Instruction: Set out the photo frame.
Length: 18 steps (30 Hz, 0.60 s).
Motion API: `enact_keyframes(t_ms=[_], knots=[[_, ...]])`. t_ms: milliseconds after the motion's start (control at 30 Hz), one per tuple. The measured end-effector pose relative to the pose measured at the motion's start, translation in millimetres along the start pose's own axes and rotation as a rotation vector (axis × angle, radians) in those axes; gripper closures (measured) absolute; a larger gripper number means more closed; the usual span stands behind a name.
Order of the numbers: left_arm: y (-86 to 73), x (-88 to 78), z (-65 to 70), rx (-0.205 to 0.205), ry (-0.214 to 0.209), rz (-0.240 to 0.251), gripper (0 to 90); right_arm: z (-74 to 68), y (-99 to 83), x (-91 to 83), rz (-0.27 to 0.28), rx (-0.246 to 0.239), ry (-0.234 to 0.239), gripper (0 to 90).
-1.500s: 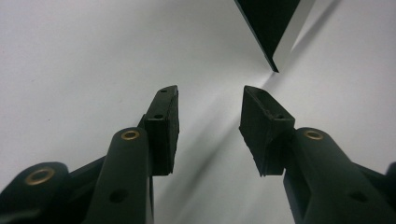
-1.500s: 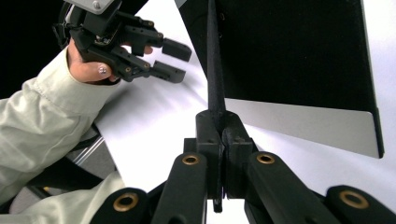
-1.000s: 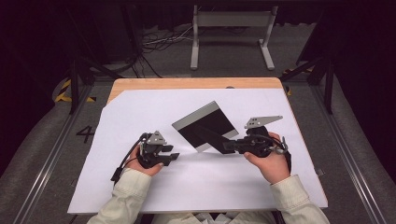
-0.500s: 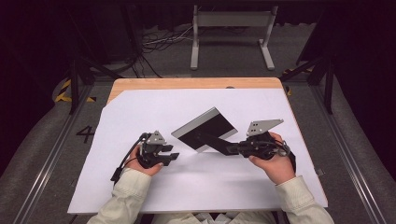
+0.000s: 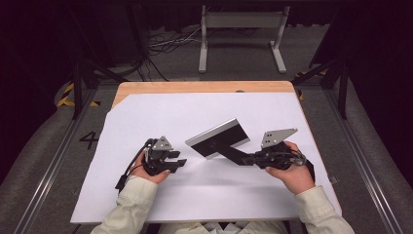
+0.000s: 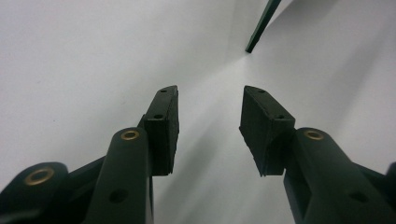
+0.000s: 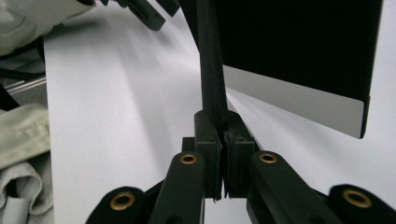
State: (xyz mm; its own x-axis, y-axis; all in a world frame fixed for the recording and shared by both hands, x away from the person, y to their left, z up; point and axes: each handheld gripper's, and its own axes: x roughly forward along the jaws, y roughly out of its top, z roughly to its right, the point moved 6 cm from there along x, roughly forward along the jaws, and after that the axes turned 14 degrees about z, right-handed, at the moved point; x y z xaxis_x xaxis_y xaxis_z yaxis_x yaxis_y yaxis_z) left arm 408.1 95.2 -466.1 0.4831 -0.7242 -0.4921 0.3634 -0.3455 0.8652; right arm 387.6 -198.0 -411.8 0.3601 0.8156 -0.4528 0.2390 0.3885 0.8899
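A flat black panel (image 5: 219, 138) with a pale grey edge hangs tilted just over the white sheet (image 5: 204, 195), one corner low. My right gripper (image 5: 243, 159) is shut on its thin black handle (image 5: 233, 153), which runs from the panel's near side. In the right gripper view, the handle (image 7: 210, 60) rises out of the closed gripper (image 7: 223, 123) to the panel (image 7: 299, 42). My left gripper (image 5: 181, 163) rests on the sheet left of the panel, open and holding nothing. The left gripper view has its gripper (image 6: 210, 93) wide apart and the panel's edge (image 6: 261, 25) beyond.
The white sheet covers most of a wooden table (image 5: 195, 87). A metal stand (image 5: 241, 34) and cables (image 5: 165, 44) lie on the floor beyond. Rails (image 5: 53, 161) run along both sides. In the right gripper view, a sleeve (image 7: 23, 135) is at the left.
The panel has tipped lower and flatter toward the sheet, and the right hand has sunk slightly with it. The left hand has not moved.
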Motion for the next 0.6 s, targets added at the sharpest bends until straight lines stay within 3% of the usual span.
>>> enact_keyframes(t_ms=[600], knots=[[0.2, 0.0, -1.6, -0.011, 0.014, 0.003, 57.6, 4.2, -17.9, -3.6, -0.08, -0.048, 0.022, 86.5]])
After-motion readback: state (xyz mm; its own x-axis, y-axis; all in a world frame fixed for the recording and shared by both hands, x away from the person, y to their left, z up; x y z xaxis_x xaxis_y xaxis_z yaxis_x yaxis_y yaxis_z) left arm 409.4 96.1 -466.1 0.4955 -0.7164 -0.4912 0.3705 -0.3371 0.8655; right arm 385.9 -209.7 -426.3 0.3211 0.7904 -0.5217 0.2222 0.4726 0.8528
